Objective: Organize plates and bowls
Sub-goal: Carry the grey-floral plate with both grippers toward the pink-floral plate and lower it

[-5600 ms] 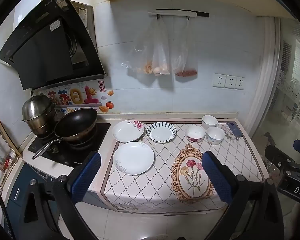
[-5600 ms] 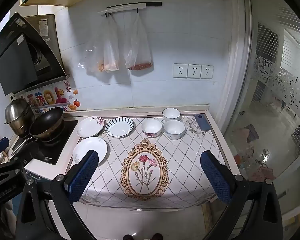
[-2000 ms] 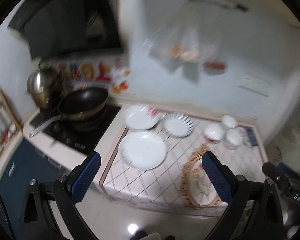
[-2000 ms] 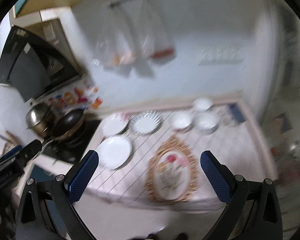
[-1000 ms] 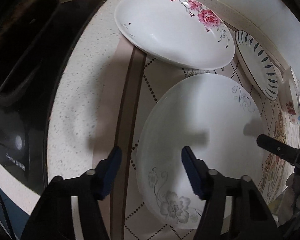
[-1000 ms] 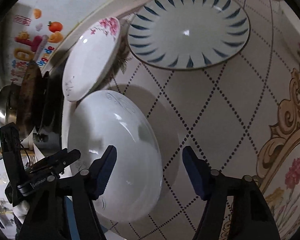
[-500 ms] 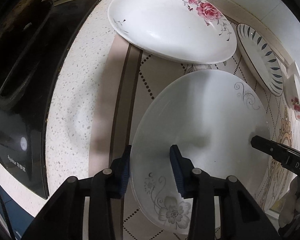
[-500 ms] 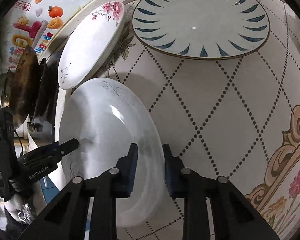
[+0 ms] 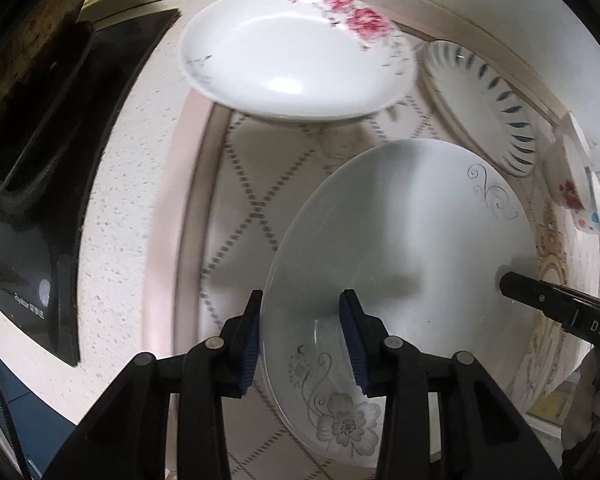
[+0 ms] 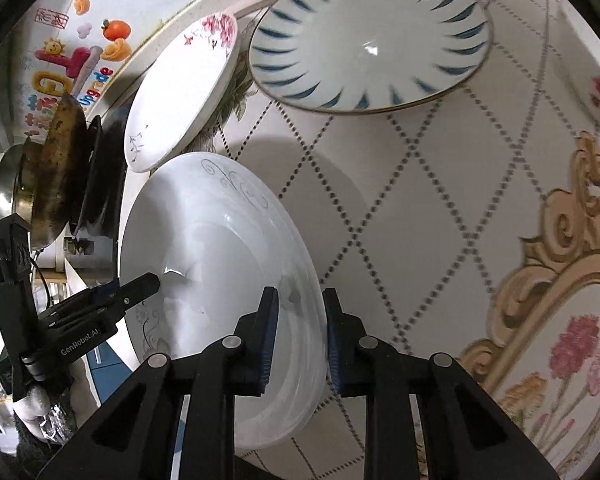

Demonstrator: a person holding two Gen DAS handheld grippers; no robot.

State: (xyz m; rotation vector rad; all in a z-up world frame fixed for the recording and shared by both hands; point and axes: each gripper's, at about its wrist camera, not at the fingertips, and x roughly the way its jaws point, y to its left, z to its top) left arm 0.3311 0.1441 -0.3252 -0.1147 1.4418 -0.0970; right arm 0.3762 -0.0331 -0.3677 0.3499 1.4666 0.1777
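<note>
A large white plate with a grey flower print (image 9: 400,240) (image 10: 219,248) hangs tilted above the patterned cloth, held at two opposite rims. My left gripper (image 9: 300,300) is shut on its near-left rim, and my right gripper (image 10: 300,296) is shut on its right rim. One black finger of each gripper reaches into the other's view over the plate. Behind it lie a pink-flowered plate (image 9: 291,52) (image 10: 179,92) and a blue-striped plate (image 9: 484,100) (image 10: 372,36). Small bowls (image 9: 576,188) stand further right.
A black induction cooktop (image 9: 31,200) lies to the left, with a dark wok (image 10: 59,168) and a steel pot (image 10: 7,184) on it. The checked cloth (image 10: 420,200) with a gold-framed flower motif covers the counter. A person's hand holds the left gripper.
Both grippers' jaws have closed onto the large plate's rims. The plate has come up off the cloth, tilted, and shifted toward the two plates at the back.
</note>
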